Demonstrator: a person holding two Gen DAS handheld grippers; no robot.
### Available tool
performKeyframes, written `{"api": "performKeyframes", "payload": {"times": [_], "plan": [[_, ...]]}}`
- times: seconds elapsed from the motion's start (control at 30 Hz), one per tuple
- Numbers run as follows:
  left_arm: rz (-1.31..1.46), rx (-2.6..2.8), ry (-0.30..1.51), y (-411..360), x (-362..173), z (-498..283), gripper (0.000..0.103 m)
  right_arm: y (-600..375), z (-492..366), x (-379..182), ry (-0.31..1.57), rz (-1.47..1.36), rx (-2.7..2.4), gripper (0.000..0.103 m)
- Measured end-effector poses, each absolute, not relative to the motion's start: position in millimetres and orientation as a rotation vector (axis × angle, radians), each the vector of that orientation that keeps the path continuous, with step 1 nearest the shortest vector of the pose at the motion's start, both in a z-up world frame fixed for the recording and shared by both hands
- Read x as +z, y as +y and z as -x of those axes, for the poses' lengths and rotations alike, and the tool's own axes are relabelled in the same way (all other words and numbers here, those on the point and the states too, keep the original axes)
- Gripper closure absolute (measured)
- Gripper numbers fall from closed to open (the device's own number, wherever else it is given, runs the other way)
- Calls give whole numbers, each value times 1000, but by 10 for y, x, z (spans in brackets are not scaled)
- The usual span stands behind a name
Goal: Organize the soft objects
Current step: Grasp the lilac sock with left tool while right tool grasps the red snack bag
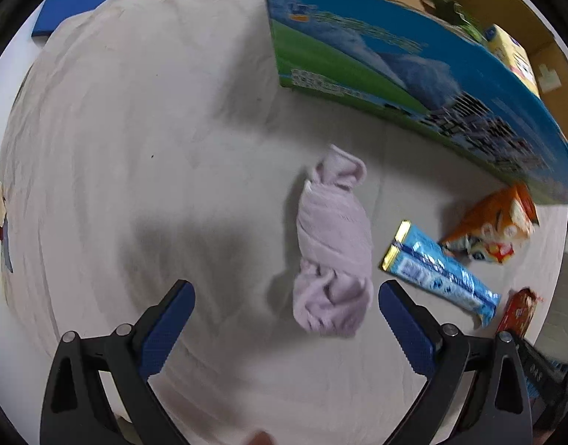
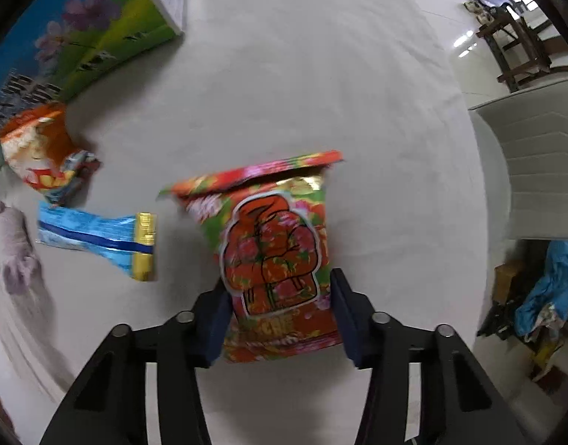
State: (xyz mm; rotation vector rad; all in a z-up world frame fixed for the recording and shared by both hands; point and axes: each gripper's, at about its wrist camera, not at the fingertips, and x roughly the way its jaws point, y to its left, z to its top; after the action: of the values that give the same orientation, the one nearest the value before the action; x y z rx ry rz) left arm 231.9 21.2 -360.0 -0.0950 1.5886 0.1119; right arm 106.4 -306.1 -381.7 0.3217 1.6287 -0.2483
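Soft lilac cloth (image 1: 334, 244), twisted into a loose roll, lies on the pale tablecloth (image 1: 135, 148) just beyond our left gripper (image 1: 286, 300), nearer its right finger than its left; we hold those tongs spread wide with nothing between the blue pads (image 1: 165, 333). To the right of the cloth we see a blue foil snack packet (image 1: 437, 272) with a gold end, and beyond it an orange snack bag (image 1: 491, 228) lying close against the printed cardboard box (image 1: 395, 59), which stands at the far right with its top open. In the right wrist view our right gripper (image 2: 280, 307) is closed onto the lower part of a red-and-green flowered snack bag (image 2: 274, 256), one pad pressed against each side, the bag's torn top pointing away from us. Left of it lie the blue packet (image 2: 98, 235), the orange bag (image 2: 42, 148) and, at the left edge, the lilac cloth (image 2: 16, 244). A white chair (image 2: 536, 163) stands at the right beyond the table edge.
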Motion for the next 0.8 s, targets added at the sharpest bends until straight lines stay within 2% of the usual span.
{"api": "performKeyframes", "payload": {"times": [0.37,0.43,0.5,0.57,0.8], "plan": [[171,43,1670,265,-4083,-2722,2,-2983,-1161,-3913,1652,-325,-227,52],[153,20,1668,243,-4128,-2740,10,-2994,-1146,-3916,1655,-330,-225,52],[129,-2,1684,190,-4167,-2729,41,-2996,-1222,-3970,1661,-327,-222,52],[113,-24,1700,166,-4208,-2691,60,-2988,-1249,-4007,1666,-323,-223,52],[21,-47,1663,135,-4218,-2474,69,-2927,-1281,-4126,1686,-314,-212,52]]}}
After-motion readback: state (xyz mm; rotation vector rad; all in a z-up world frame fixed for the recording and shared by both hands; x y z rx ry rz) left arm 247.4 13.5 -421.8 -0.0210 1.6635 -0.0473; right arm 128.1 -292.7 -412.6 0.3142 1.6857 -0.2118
